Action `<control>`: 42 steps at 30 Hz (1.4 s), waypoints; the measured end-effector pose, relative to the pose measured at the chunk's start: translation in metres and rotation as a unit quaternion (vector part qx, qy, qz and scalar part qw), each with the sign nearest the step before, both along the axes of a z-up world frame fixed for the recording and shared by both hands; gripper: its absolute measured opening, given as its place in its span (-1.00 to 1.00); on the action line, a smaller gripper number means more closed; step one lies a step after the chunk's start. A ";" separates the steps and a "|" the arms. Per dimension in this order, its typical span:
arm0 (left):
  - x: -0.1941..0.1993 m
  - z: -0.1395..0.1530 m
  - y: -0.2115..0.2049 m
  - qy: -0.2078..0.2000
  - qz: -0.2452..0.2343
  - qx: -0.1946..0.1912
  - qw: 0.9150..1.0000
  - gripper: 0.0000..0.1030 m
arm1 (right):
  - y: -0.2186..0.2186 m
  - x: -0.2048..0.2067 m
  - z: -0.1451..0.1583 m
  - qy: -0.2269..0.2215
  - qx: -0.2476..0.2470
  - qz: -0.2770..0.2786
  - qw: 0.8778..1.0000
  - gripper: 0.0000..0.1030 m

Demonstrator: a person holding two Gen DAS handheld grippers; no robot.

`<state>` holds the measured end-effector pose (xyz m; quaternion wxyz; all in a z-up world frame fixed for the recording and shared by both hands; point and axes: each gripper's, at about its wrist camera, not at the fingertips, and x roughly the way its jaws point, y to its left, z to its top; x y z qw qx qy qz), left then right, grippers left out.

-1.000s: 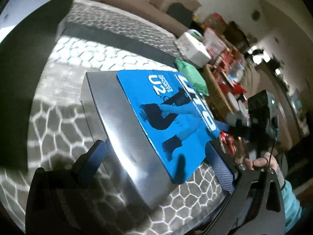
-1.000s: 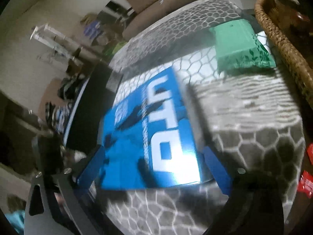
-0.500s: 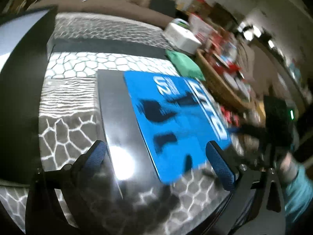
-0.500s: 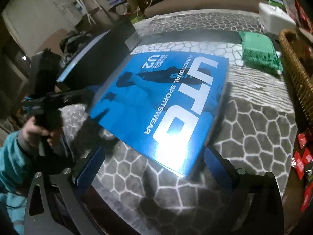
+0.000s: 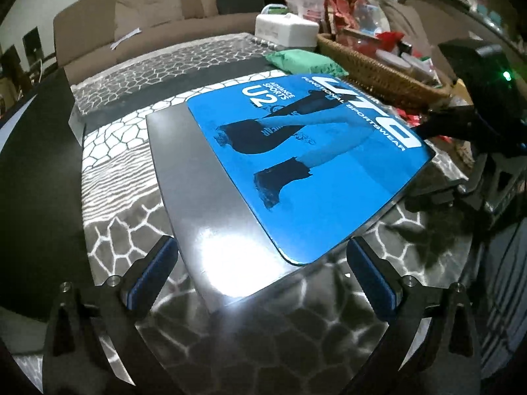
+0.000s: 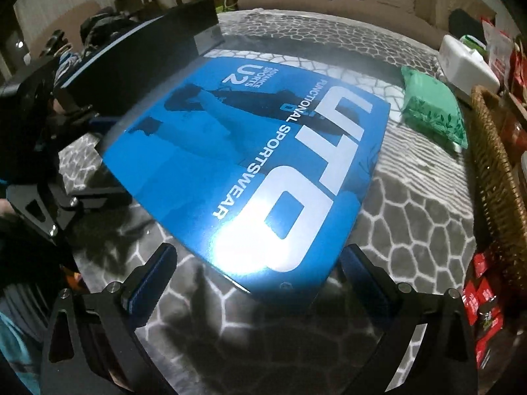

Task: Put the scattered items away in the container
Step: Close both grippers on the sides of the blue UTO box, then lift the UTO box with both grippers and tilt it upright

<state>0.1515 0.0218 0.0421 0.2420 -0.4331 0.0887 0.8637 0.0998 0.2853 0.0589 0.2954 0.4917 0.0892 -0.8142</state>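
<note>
While both claws hover over the tabletop [image 5: 108,177], nothing is gripped yet. L gripper [image 5: 262,271]: fingers spread wide, empty, pointing at the near edge of the blue UTO box [image 5: 306,168]. R gripper [image 6: 257,275]: also wide, empty, facing the same box from the opposite side; its near corner sits just between the blue pads [image 6: 151,279], not touching as far as I can tell.

Box lies flat, mid-tabletop, lid w/ "Functional Sportswear" print up. Grey margin along one side in L view — could be the lid sitting offset on the base, can't say.

Other loose stuff: green packet [image 6: 434,112] toward the far edge, apart from the box, close to the wicker basket [image 6: 494,171]. White tissue box [image 5: 285,29] at the far edge behind it. Red sachets [image 6: 482,283] by the basket at the R edge, whether on tabletop or below is unclear. Basket already holds assorted bits; contents too cluttered to list.

Progress, my read: early. Basket prob. the container. Box, packet, sachets all still outside it. Box looks too broad for one claw, so likely a two-claw lift from opposite edges.
</note>
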 end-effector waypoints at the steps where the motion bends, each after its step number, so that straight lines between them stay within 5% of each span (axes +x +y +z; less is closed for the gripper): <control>1: 0.000 -0.001 -0.001 0.000 -0.001 0.005 1.000 0.99 | 0.003 -0.002 -0.001 -0.007 -0.011 -0.001 1.000 0.98; 6: -0.002 -0.003 -0.006 0.000 0.002 0.036 0.999 0.99 | 0.006 -0.007 0.001 -0.016 -0.034 -0.013 0.999 1.00; 16: 0.007 0.018 -0.009 0.045 0.025 0.062 0.997 1.00 | -0.018 0.022 0.016 0.096 0.050 0.004 0.994 0.97; 23: 0.003 0.038 -0.033 0.034 0.034 0.169 0.984 1.00 | 0.017 0.014 0.040 0.079 -0.077 -0.044 0.993 0.96; 33: -0.006 0.035 -0.040 0.017 0.044 0.213 0.976 1.00 | 0.030 -0.008 0.054 0.068 -0.162 -0.098 0.980 0.97; 36: -0.010 0.031 -0.048 -0.005 0.055 0.240 0.969 1.00 | 0.033 -0.012 0.055 0.058 -0.187 -0.107 0.975 0.96; 42: -0.025 -0.002 -0.064 -0.120 0.077 0.324 0.935 1.00 | 0.036 -0.018 0.052 0.035 -0.213 -0.121 0.969 0.94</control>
